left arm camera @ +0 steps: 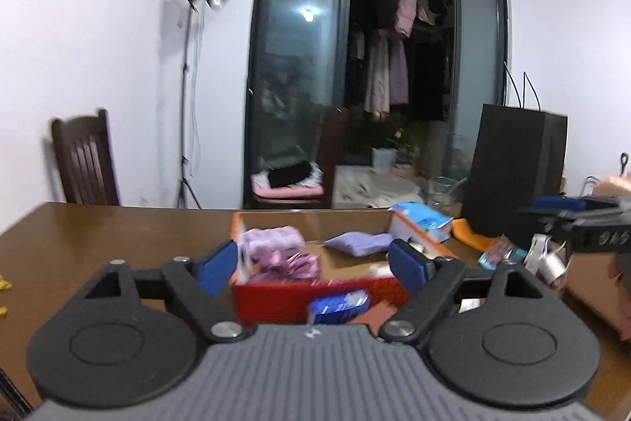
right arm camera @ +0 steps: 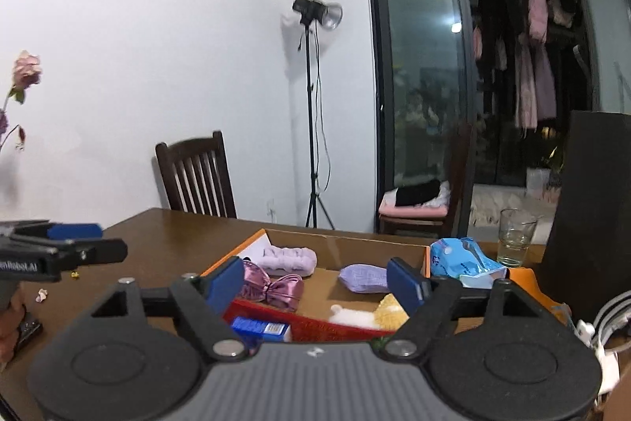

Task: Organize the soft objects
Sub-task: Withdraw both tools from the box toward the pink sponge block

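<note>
Soft objects lie in a shallow cardboard box (right arm camera: 394, 247) with a red front wall, standing on the brown wooden table (right arm camera: 177, 235) toward its far edge. Both claws hover above the near side of the table, in front of that box, and both hold nothing.

Left gripper (left arm camera: 315, 265): its blue pads (left arm camera: 219, 267) stand wide apart, with the red wall of the box and a small blue packet (left arm camera: 339, 304) seen between them; the packet lies just in front of that wall. Right gripper (right arm camera: 317, 281): also spread wide, its blue fingertips (right arm camera: 404, 285) framing the box interior. In the left wrist view the right gripper shows at the right edge, and in the right wrist view the left gripper shows at the left edge, well apart from each other.

Inside the box, a pink satin scrunchie (right arm camera: 272, 287) lies near the front left corner, with a pale lilac plush roll (right arm camera: 286, 259) behind it toward the back left. A lavender pouch (right arm camera: 363, 277) rests near the middle. A white and yellow fluffy piece (right arm camera: 370, 314) sits against the front wall.

Beyond the box's right wall, a light blue tissue pack (right arm camera: 459, 257) lies tilted on the rim. A clear glass (right arm camera: 514, 235) stands upright behind it, beside a tall black paper bag (right arm camera: 591, 208) at the table's right edge. A dark wooden chair (right arm camera: 195, 178) stands at the far left corner, and a studio light on a tripod (right arm camera: 313, 14) stands against the wall.
</note>
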Demonstrator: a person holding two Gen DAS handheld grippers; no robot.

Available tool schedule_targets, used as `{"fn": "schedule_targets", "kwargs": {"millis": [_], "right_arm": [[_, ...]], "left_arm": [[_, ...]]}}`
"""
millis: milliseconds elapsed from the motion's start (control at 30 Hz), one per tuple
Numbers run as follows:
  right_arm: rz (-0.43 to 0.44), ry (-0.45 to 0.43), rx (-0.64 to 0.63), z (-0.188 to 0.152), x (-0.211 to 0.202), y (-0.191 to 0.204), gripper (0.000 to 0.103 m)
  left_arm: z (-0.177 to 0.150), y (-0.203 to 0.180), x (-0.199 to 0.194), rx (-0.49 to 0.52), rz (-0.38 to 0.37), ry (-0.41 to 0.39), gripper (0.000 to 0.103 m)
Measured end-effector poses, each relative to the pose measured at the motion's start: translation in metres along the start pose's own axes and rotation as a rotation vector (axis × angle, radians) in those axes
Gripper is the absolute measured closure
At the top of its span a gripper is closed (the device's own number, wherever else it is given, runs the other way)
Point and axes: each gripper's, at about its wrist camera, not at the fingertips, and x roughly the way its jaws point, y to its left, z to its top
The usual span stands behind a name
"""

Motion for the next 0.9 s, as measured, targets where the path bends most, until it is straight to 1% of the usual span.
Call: {"fn": "schedule_targets", "kwargs": {"millis": [33, 100, 167, 233, 300, 400, 433, 500, 600, 700, 800, 900], "right_arm": [[-0.002, -0.021, -0.002, -0.011, -0.01, 0.005, 0.022], [0.002, -0.069, 0.001, -0.037, -0.031, 0.013, 0.021], [-0.006, -0.087, -0.005, -0.063, -0.048, 0.023, 0.021], [-0.017, -0.073, -0.041, -0.09, -0.063, 0.035, 0.021], [-0.001, -0.054, -0.066, -0.116, -0.081, 0.048, 0.021], [0.008, 0.001, -0.045, -0.149, -0.105, 0.063, 0.021], [0.007, 0.014, -0.033, -0.156, -0.113, 0.066, 0.021], [0.013, 0.038, 0.003, -0.169, -0.127, 0.069, 0.021], [-0.003, 0.043, 0.029, -0.17, -0.134, 0.068, 0.021], [-0.035, 0.031, 0.016, -0.167, -0.133, 0.065, 0.021], [-0.013, 0.043, 0.058, -0.169, -0.126, 0.057, 0.021], [0.014, 0.062, 0.072, -0.166, -0.108, 0.049, 0.021]], "left_arm": [[-0.015, -0.002, -0.008, 0.004, 0.017, -0.013, 0.015], [-0.047, -0.005, -0.023, -0.002, 0.066, -0.013, 0.015], [-0.078, -0.012, -0.044, -0.005, 0.115, -0.012, 0.015], [-0.1, -0.017, -0.066, -0.016, 0.122, -0.012, 0.014], [-0.121, -0.02, -0.09, -0.049, 0.105, -0.003, 0.012], [-0.142, -0.025, -0.113, -0.07, 0.074, 0.049, 0.011], [-0.146, -0.026, -0.118, -0.066, 0.069, 0.064, 0.011], [-0.146, -0.025, -0.124, -0.048, 0.056, 0.055, 0.011], [-0.14, -0.026, -0.124, -0.043, 0.048, 0.037, 0.01], [-0.138, -0.029, -0.12, -0.044, 0.048, 0.027, 0.01], [-0.139, -0.027, -0.112, -0.054, 0.032, 0.044, 0.01], [-0.131, -0.023, -0.091, -0.082, -0.017, 0.077, 0.01]]}}
